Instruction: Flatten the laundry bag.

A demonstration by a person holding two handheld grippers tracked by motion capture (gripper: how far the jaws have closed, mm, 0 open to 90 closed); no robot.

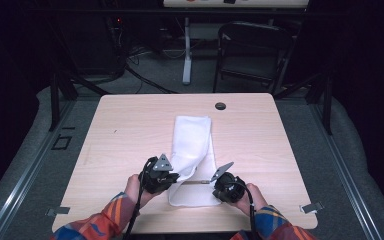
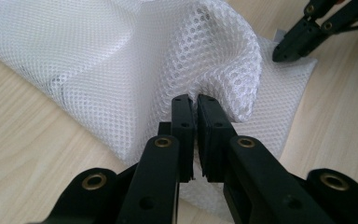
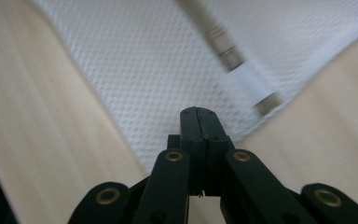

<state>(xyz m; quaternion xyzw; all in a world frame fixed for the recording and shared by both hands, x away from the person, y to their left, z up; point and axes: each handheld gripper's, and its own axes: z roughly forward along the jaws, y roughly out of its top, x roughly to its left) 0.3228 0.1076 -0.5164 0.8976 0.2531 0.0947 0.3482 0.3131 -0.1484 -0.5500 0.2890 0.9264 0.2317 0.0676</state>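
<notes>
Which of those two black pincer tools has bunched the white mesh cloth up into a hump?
The left gripper. It pinches a raised fold of the white mesh bag, while the right gripper is shut at the bag's edge, where the mesh lies flat.

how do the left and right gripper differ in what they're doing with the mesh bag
The left gripper pinches a raised fold of the mesh bag; the right gripper grips its flat edge near the zipper. The left sits at the bag's left side, the right at its right. Both have jaws shut on it.
</notes>
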